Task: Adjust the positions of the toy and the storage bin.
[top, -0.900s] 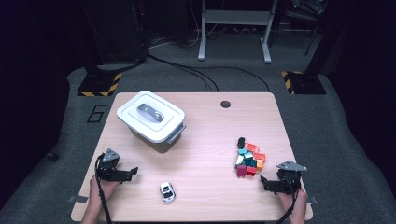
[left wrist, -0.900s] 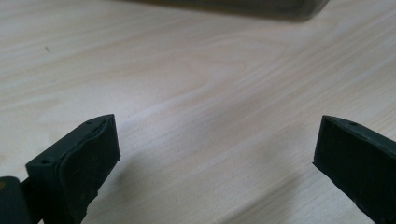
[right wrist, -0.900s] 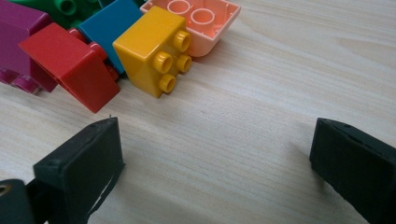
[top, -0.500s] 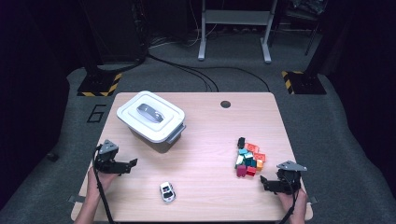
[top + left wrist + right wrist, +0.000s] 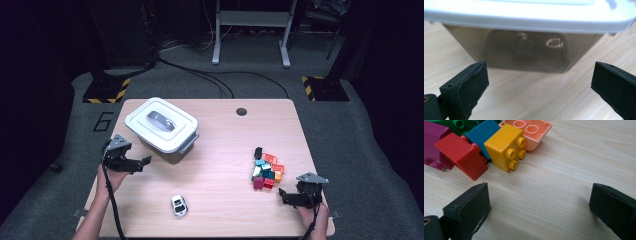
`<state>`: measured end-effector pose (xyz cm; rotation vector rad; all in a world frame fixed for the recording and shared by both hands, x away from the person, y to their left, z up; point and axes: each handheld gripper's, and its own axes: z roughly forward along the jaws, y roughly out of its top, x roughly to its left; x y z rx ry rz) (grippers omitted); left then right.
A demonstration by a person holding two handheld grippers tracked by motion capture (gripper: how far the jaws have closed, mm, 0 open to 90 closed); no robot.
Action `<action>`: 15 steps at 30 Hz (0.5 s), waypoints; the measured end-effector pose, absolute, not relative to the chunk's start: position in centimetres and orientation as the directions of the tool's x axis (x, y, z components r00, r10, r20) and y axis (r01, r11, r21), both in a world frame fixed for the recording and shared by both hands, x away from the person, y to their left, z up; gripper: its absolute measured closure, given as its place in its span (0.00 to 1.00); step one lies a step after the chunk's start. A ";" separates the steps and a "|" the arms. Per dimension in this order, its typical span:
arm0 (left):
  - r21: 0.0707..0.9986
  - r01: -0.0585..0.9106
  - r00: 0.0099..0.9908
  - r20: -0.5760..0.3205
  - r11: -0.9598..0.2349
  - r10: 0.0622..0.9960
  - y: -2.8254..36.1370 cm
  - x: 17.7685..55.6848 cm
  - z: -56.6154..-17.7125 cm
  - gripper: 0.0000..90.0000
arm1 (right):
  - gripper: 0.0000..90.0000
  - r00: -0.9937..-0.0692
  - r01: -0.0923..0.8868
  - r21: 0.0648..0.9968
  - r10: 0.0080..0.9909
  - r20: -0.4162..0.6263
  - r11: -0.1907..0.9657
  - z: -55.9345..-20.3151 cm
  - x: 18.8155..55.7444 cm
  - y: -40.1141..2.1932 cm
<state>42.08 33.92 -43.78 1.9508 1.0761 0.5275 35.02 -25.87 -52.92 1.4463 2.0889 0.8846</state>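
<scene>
At the near edge of the wooden table (image 5: 220,150), a person's 2 forearms come in from the bottom of the high view, each hand carrying a gripper. The right gripper (image 5: 290,197) sits low at the near right corner with its jaws spread wide and nothing between them; in the right gripper view bare wood lies between the 2 black jaws. Just beyond those jaws lies the pile of toy bricks (image 5: 266,170), near the gripper but not touching it. In the right gripper view a yellow brick (image 5: 505,147) lies on its side with its 4 studs facing right, a red brick (image 5: 461,155) touches it on the left, and a pale pink brick (image 5: 529,132) lies upside down behind it.

A small white toy car (image 5: 178,205) stands near the front edge, between the 2 hands and well apart from both.

The left gripper (image 5: 137,164) is held farther up the left side, jaws released and wide apart, grasping nothing. It points at the lidded box (image 5: 162,131), which stands at the far left of the table. In the left gripper view its smoky translucent wall (image 5: 524,47) stands just ahead of the jaws under a white lid (image 5: 529,17), close but apart
</scene>
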 end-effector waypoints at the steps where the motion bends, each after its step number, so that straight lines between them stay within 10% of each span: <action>1: 0.825 0.485 0.548 -0.028 -0.290 0.836 33.9 42.2 -43.4 0.01 | 0.02 -0.351 0.650 0.719 0.936 -0.002 0.246 -52.9 35.0 -25.9; 15: 0.840 0.435 0.582 0.014 -0.325 0.813 32.6 45.3 -40.5 0.00 | 0.03 -0.349 0.649 0.721 0.937 -0.003 0.244 -52.9 35.0 -25.9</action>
